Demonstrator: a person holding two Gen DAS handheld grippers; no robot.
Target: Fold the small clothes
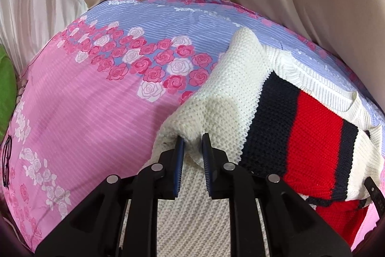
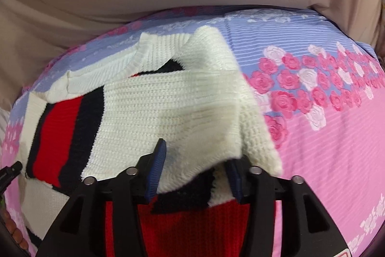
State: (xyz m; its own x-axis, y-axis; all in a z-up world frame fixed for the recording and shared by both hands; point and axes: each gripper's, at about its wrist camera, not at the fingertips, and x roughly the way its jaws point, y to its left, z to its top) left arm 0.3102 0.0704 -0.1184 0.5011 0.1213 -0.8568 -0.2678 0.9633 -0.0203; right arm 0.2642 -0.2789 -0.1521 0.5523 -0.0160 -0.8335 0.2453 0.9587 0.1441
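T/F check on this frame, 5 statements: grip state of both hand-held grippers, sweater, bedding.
1. The left hand-held gripper pinches white knit of the sweater. True.
2. The sweater is plain grey. False: white with navy and red stripes.
3. The right hand-held gripper is empty and clear of the fabric. False: white knit drapes between its fingers; whether they clamp it is unclear.
4. The bedsheet is pink and lilac with roses. True.
5. The sweater lies neatly folded. False: part is lifted, mid-fold.

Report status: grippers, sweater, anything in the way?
Left gripper shut on sweater fold. Right gripper open under a draped flap. Sweater half-folded on bedsheet. Nothing in the way.
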